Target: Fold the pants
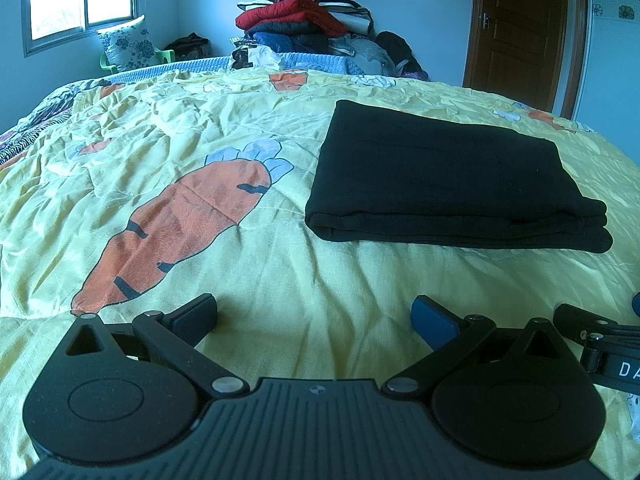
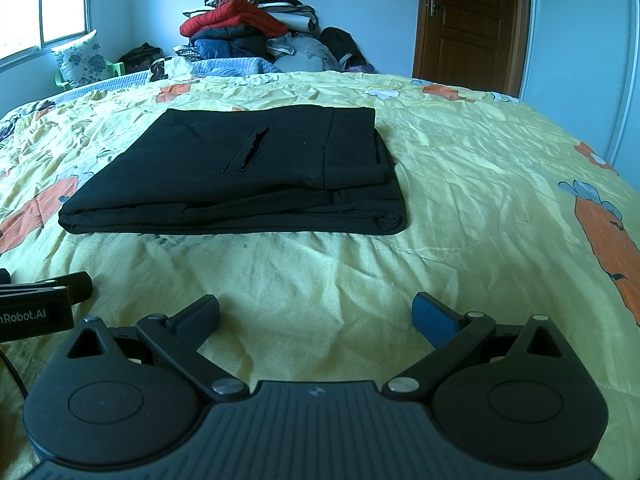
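Observation:
Black pants (image 1: 444, 176) lie folded in a flat rectangular stack on the yellow carrot-print bedspread (image 1: 280, 272). In the right wrist view the pants (image 2: 248, 172) show a pocket slit on top and layered edges at the right. My left gripper (image 1: 316, 316) is open and empty, low over the bedspread, short of the pants and to their left. My right gripper (image 2: 316, 314) is open and empty, short of the pants' near edge. Each gripper's body shows at the edge of the other's view.
A tall pile of clothes and blankets (image 1: 308, 20) stands beyond the far side of the bed. A floral pillow on a green chair (image 1: 128, 42) sits under the window. A brown door (image 1: 520, 32) is at the far right.

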